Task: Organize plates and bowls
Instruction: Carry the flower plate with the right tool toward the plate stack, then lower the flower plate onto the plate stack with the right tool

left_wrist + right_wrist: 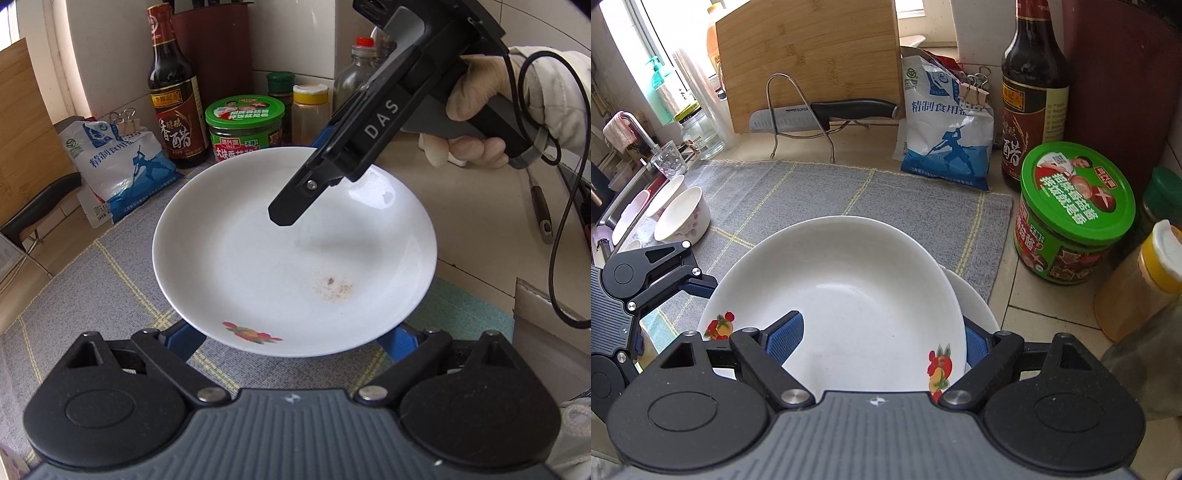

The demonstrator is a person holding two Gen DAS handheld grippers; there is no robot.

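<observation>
- White plate [849,295] with fruit decals, tilted, directly ahead of the right gripper [882,339]; a blue finger pad [786,338] lies over the plate's inner face, the other pad sits behind its rim on the right side. Jaws closed on the plate rim.
- Second white plate [975,302] just behind and right of the held one, only an edge showing; can't tell if the two touch.
- From the left wrist view the plate [288,258] fills the space right in front of the left gripper [291,345]; blue fingers [186,341] spread wide, poking out from under the near rim on both sides. Can't tell if they touch it.
- Right gripper [282,218] comes in from upper right over the plate's far side, gloved hand [476,110] on its handle.
- Brownish speck stain on the plate's inner face, nearer the left gripper.
- Grey mat [812,192] under and beyond the plate.
- Two bowls [683,214] far left of the right gripper, at the mat's edge.
- Ahead-right of the right gripper: green-lid jar [1071,214], vinegar bottle [1034,92], salt bag [945,125].
- Straight ahead, well beyond: knife [827,112] on a wire rack, cutting board [812,55] behind it.
</observation>
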